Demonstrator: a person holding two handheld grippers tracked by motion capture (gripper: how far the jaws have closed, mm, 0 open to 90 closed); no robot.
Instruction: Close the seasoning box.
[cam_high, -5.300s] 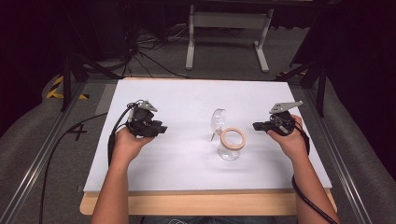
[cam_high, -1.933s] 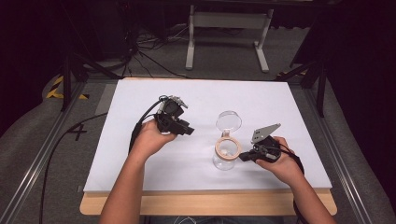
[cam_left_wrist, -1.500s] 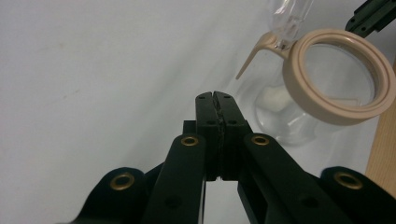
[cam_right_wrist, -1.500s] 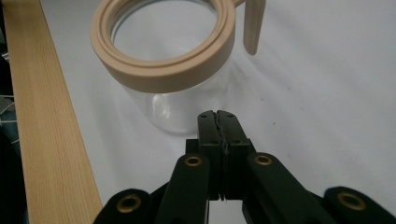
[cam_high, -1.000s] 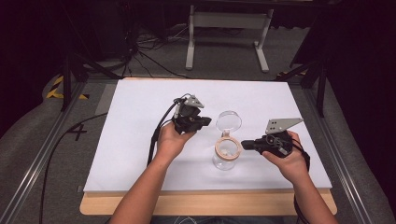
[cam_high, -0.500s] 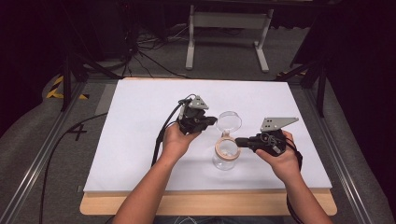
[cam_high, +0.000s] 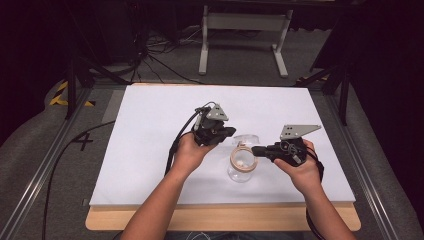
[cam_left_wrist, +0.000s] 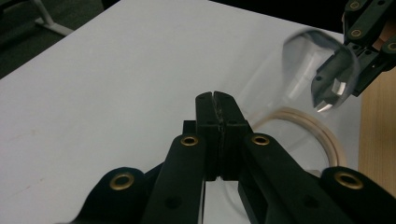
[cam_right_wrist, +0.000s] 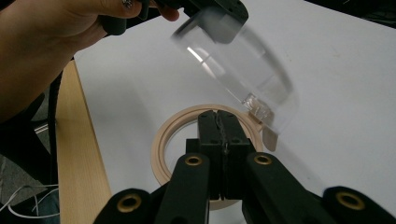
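A clear glass jar (cam_high: 241, 171) with a beige ring (cam_high: 243, 159) around its mouth stands at the table's middle front. Its clear lid (cam_high: 246, 138) is lifted at the far side and tilted, blurred in both gripper views (cam_left_wrist: 299, 70) (cam_right_wrist: 243, 60). My left gripper (cam_high: 229, 132) is shut, its tip right beside the lid. My right gripper (cam_high: 254, 149) is shut too and reaches from the right over the ring (cam_right_wrist: 161, 140). In the right gripper view its jaws (cam_right_wrist: 218, 114) lie above the jar mouth with nothing visibly between them. Seen from the left gripper (cam_left_wrist: 215, 95), the right gripper (cam_left_wrist: 332, 88) shows through the lid.
A white sheet (cam_high: 150, 130) covers the table, with a bare wooden strip (cam_high: 210, 220) along the near edge. Black cables trail from both grippers. Metal stand legs (cam_high: 240, 30) and cables lie on the floor beyond the far edge.
My left gripper has travelled right from the table's left part to the lid. My right gripper has closed in on the jar mouth. The lid has tipped lower than half a second ago.
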